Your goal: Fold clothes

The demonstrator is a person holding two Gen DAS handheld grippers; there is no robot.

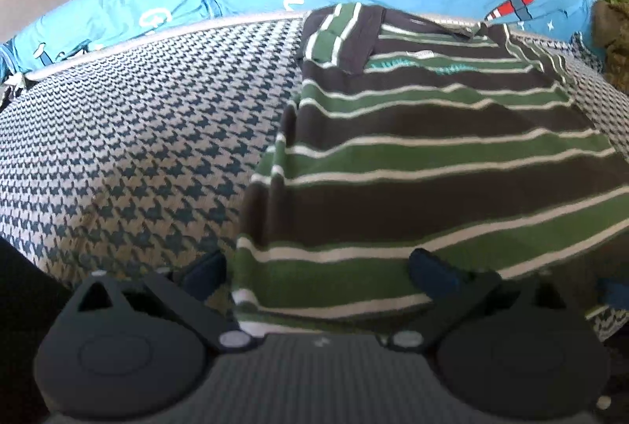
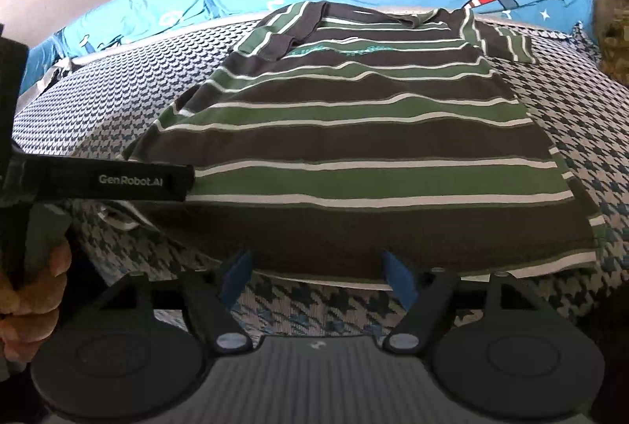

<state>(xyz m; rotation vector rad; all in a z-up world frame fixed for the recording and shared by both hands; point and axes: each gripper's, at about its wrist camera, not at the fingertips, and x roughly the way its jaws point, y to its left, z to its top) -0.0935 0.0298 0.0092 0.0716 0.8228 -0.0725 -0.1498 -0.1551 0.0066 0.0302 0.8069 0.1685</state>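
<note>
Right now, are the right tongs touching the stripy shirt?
Apart. The right wrist view shows the open right tongs just short of the stripy shirt's hem, with houndstooth cover between its tips.

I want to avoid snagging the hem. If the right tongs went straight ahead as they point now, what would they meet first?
Most likely the near hem of the striped shirt. The right tongs are open, with the hem just ahead of the tips over the houndstooth cover. Depth is unclear, so they might slide under it.

Your striped shirt (image 2: 354,148) looks like soft matt knit; the houndstooth bedcover (image 1: 129,133) seems coarsely woven; both tongs (image 2: 318,272) are matt plastic.
</note>
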